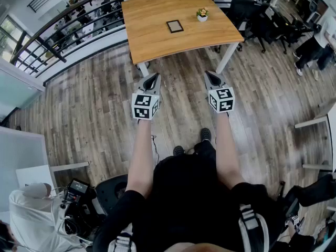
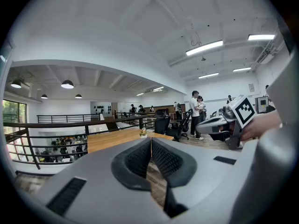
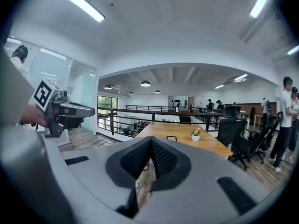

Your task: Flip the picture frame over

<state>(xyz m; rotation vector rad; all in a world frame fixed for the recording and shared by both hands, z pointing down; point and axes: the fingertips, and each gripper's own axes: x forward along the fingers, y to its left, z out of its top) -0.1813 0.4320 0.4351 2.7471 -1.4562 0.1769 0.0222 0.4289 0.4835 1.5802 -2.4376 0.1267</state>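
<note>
A small dark picture frame point(image 1: 175, 25) lies flat near the middle of a wooden table point(image 1: 152, 41), with a potted plant point(image 1: 202, 14) to its right. The right gripper view shows the picture frame point(image 3: 172, 138) far ahead beside the plant point(image 3: 195, 134). Well short of the table, over the wooden floor, I hold both grippers side by side. My left gripper point(image 1: 155, 76) is shut and empty. My right gripper point(image 1: 209, 74) is shut and empty too. In the left gripper view the jaws point(image 2: 150, 141) meet, with the table point(image 2: 112, 139) beyond.
A black railing point(image 1: 68, 28) runs behind and left of the table. Office chairs point(image 1: 262, 22) stand to its right, and people stand at the far right point(image 1: 310, 49). A seated person and equipment point(image 1: 42, 209) are at the lower left.
</note>
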